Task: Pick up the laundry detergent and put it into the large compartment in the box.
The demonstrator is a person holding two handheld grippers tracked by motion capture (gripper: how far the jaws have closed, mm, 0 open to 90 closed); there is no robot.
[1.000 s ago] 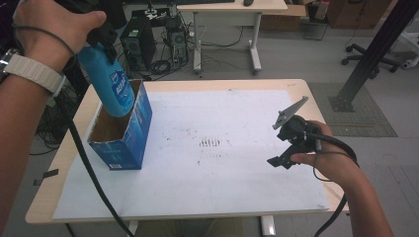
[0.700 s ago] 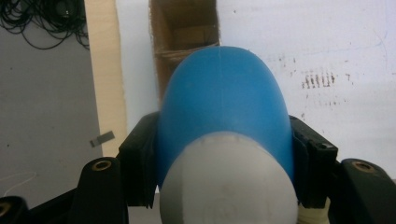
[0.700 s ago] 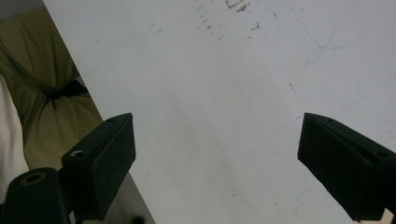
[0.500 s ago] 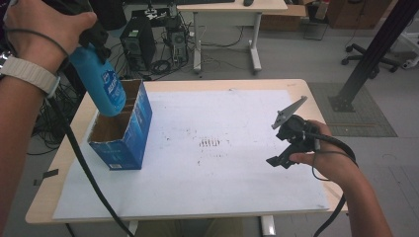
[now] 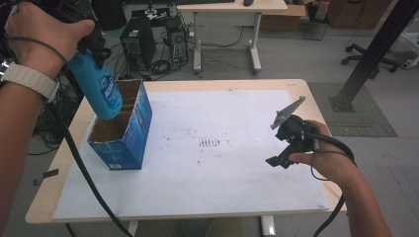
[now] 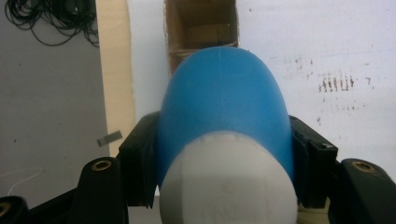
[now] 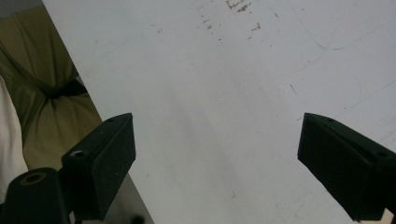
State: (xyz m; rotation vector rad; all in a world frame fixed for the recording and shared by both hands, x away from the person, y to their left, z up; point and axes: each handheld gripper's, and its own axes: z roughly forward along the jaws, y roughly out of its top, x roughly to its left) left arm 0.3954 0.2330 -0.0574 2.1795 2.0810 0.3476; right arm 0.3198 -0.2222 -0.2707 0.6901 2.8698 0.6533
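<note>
A blue bottle (image 5: 96, 91) with a white cap hangs tilted over the open top of a blue cardboard box (image 5: 126, 140) at the table's left. My left gripper (image 5: 91, 55) is shut on the bottle near its cap end. In the left gripper view the bottle (image 6: 224, 107) sits between the black pads (image 6: 140, 163) of the left gripper (image 6: 224, 163), with the box's brown inside (image 6: 201, 23) beyond it. My right gripper (image 5: 276, 160) is held low over the table's right side. It is open (image 7: 217, 158), with nothing between its jaws but white sheet.
A white sheet (image 5: 222, 173) with faint marks (image 5: 211, 143) covers the wooden table. Beyond the far edge are a computer tower (image 5: 138, 42), floor cables, another desk (image 5: 232, 7) and a black post (image 5: 375, 54) at the right. The person's lap (image 7: 51, 102) lies below the near edge.
The left hand has carried the bottle slightly left above the box. The right gripper has stayed where it was.
</note>
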